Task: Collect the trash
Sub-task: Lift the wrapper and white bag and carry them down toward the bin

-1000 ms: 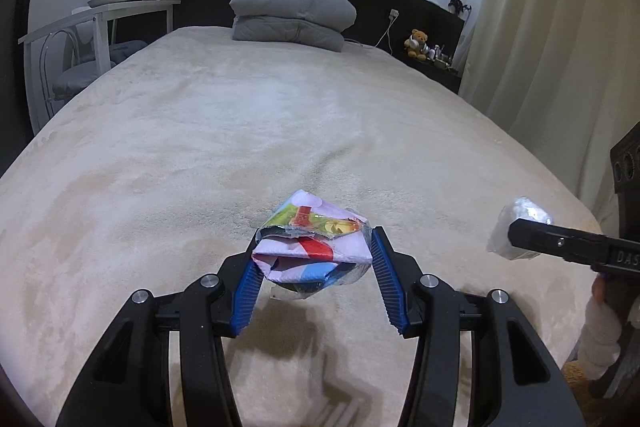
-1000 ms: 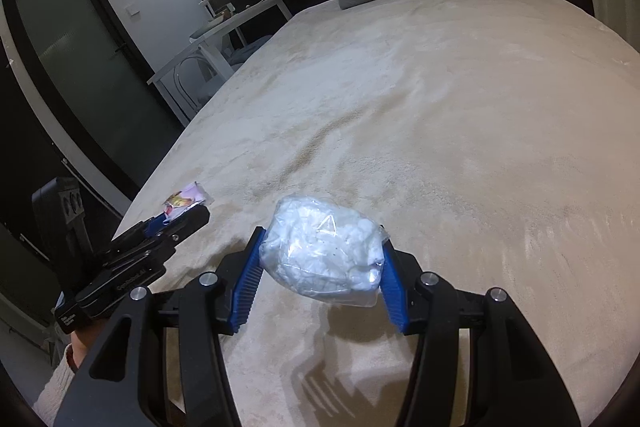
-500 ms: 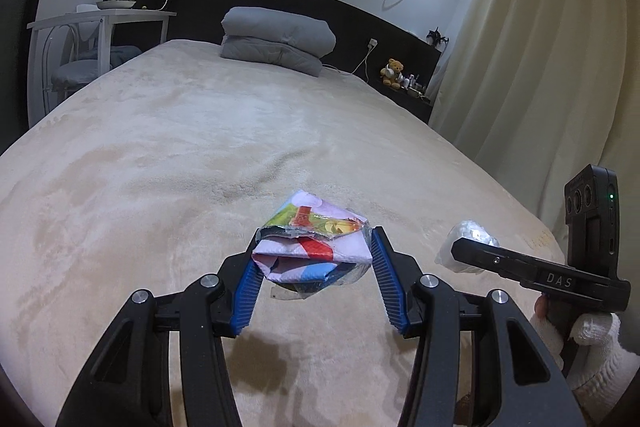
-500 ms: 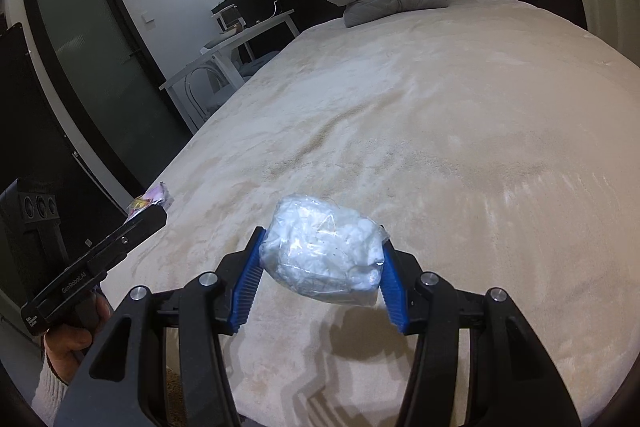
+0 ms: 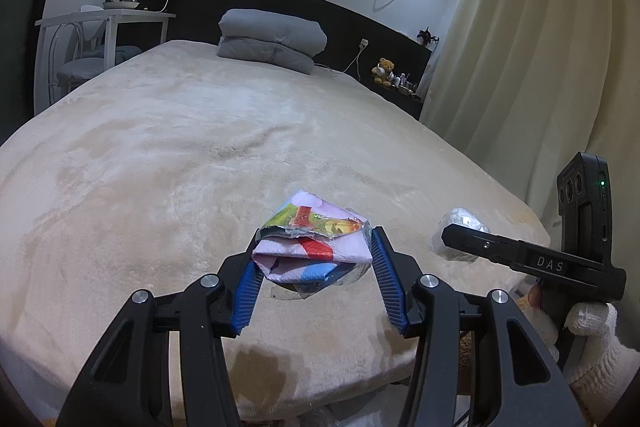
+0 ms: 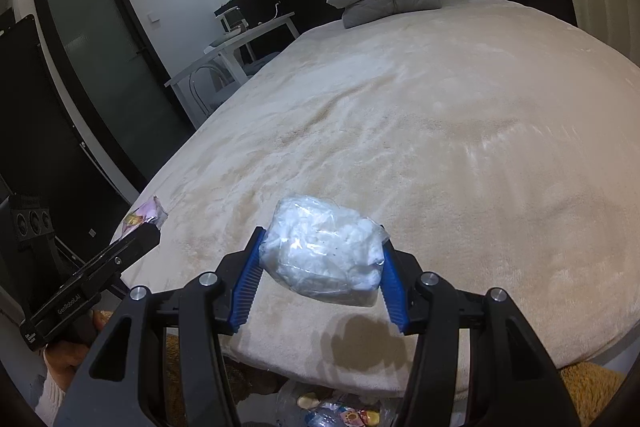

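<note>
Two items lifted off bed (image 6: pixel 460 115): left tool (image 5: pixel 314 267) grasping snack wrapper (image 5: pixel 316 247), right tool (image 6: pixel 320 273) grasping cotton-filled plastic bag (image 6: pixel 324 253); disposal pending.

Our left gripper (image 5: pixel 314 277) is matte black, with two angled arms that end in blue ribbed pads (image 5: pixel 246 301). Round silver screws sit at the joints of each arm. Our right gripper (image 6: pixel 320 277) is built the same way: black frame, blue ribbed pads (image 6: pixel 394 287), silver screw heads. Seen from the side, its long black body carries white letters reading DAS, and a small green light glows on its upright camera block. Our right hand (image 5: pixel 580 323) wears a white knitted sleeve. Our left hand (image 6: pixel 70 349) shows bare skin.
</note>
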### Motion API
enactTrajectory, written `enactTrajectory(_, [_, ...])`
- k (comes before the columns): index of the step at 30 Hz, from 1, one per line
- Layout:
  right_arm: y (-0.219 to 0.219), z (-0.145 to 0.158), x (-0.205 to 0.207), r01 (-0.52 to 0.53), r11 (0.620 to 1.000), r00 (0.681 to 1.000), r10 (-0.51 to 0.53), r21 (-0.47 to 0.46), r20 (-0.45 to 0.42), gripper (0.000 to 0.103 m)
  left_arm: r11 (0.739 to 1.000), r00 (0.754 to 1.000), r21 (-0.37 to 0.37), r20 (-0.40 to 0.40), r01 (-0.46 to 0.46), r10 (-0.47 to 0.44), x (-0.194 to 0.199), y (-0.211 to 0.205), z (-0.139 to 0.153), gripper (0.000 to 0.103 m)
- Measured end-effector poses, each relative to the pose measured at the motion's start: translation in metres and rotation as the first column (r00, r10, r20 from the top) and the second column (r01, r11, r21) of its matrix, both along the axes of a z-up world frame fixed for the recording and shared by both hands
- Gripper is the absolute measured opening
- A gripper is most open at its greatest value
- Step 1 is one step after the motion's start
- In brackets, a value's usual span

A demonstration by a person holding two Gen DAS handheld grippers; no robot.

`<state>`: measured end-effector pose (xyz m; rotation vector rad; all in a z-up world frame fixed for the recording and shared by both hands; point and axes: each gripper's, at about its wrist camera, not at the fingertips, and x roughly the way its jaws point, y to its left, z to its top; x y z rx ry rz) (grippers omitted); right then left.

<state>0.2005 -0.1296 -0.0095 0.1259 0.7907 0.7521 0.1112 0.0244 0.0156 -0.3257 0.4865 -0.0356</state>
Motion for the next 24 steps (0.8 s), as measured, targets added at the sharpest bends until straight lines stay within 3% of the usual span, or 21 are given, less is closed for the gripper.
enactTrajectory(24, [-0.025,-0.003,-0.092,-0.055,0.998,0.999,0.055,0.029,0.0,0.053,0.999,0.999,0.006,0.006,-0.033,0.033,-0.084,-0.02,-0.014,0.05])
